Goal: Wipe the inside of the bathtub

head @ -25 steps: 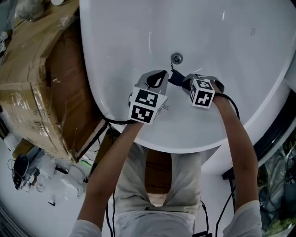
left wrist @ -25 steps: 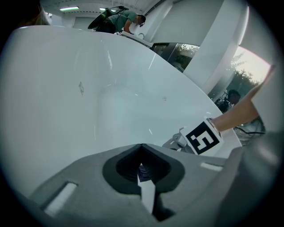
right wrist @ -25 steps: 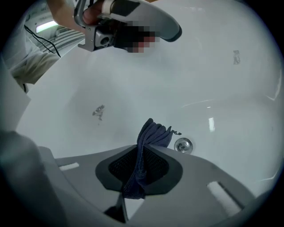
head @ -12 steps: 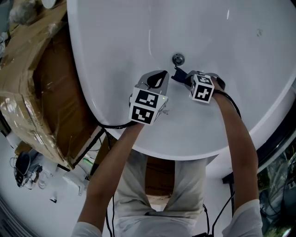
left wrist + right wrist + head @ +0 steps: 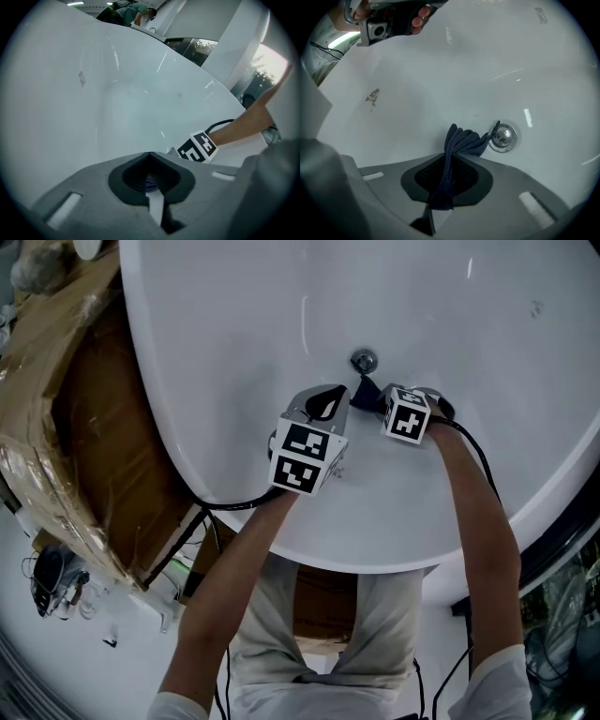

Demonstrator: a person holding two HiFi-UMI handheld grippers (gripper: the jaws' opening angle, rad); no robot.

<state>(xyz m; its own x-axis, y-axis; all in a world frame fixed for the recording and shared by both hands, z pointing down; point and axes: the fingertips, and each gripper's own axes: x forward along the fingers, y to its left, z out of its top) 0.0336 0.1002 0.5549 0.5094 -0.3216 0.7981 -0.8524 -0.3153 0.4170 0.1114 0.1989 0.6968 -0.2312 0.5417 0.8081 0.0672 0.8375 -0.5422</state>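
Between the jaws of the right gripper (image 5: 449,161) a dark blue folded cloth (image 5: 461,139) is pinched tight. Its loose end fans out on the tub floor and touches the round chrome drain (image 5: 504,136). The left gripper (image 5: 150,176) hangs just beside it, jaws pressed together with nothing in them, over the near wall of the glossy white oval bathtub (image 5: 281,306).

Wiping looks to be under way at the drain. The white enamel shows no streak or wet trail, so I cannot tell which parts are done. A small grey-brown smudge (image 5: 372,96) sits on the wall well apart from the cloth, which suggests the sides are yet to do.

No brand or label is legible. The only print is the black-and-white square markers on each gripper's cube (image 5: 406,418). The film-wrapped brown cardboard box (image 5: 56,427) beside the tub shows none.
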